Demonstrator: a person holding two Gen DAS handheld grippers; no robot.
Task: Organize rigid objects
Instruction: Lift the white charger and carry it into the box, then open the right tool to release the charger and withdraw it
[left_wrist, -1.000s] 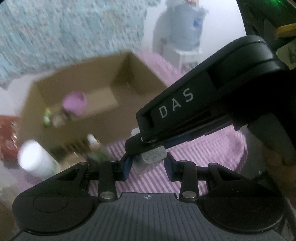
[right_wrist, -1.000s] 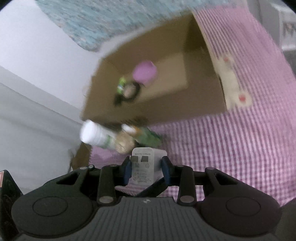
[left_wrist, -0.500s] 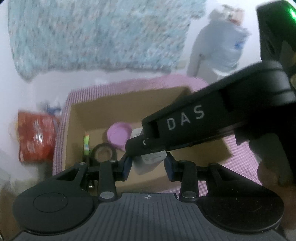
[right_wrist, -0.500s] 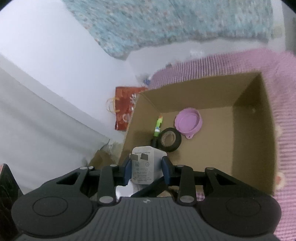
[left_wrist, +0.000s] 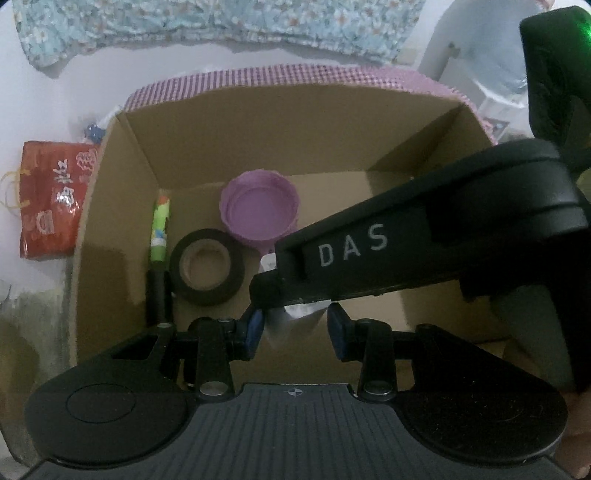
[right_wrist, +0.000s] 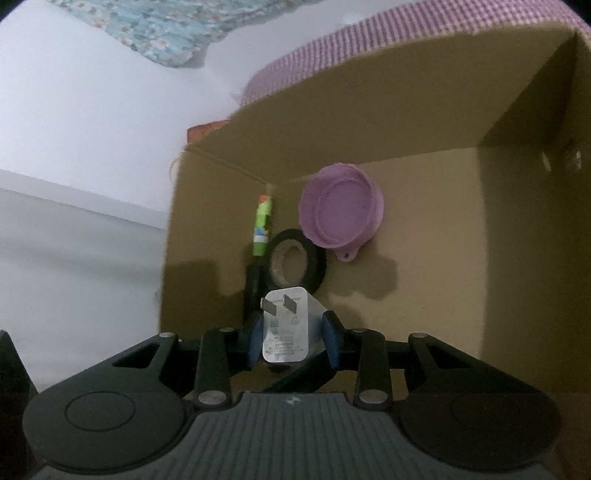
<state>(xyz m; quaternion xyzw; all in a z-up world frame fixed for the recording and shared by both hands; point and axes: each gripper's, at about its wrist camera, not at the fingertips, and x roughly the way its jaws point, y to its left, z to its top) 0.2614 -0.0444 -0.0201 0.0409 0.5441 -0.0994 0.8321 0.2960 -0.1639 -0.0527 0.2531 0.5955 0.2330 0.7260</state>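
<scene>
Above open brown cardboard box (right_wrist: 424, 110), on lilac checked cloth (left_wrist: 295, 75): white two-pin plug adapter (right_wrist: 286, 332), clamped between blue pads of right gripper (right_wrist: 291, 338), jaws narrowly set, prongs facing camera. Same adapter seen in left wrist view as white corner (left_wrist: 304, 314) between blue pads of left gripper (left_wrist: 295, 328), mostly hidden under black right-gripper finger marked "DAS"; left jaws equally narrow, contact with adapter not clear enough to call.

Risks, judged: uneven release with both tongs around one small item, adapter twisting, falling prongs-first or snagging on a pad; crossed fingers knocking each other on withdrawal; drop onto items already stored, none fragile by appearance.

Contents of box floor, left half: lilac round plastic lid with small tab (right_wrist: 341, 210); black roll of tape (right_wrist: 297, 264), touching lid's edge; green-and-black marker pen (right_wrist: 262, 230) along left wall. Right half of floor bare, best landing spot.

Surroundings: red printed bag (left_wrist: 55, 195) left of box; pale blue floral fabric (left_wrist: 221, 18) beyond.
</scene>
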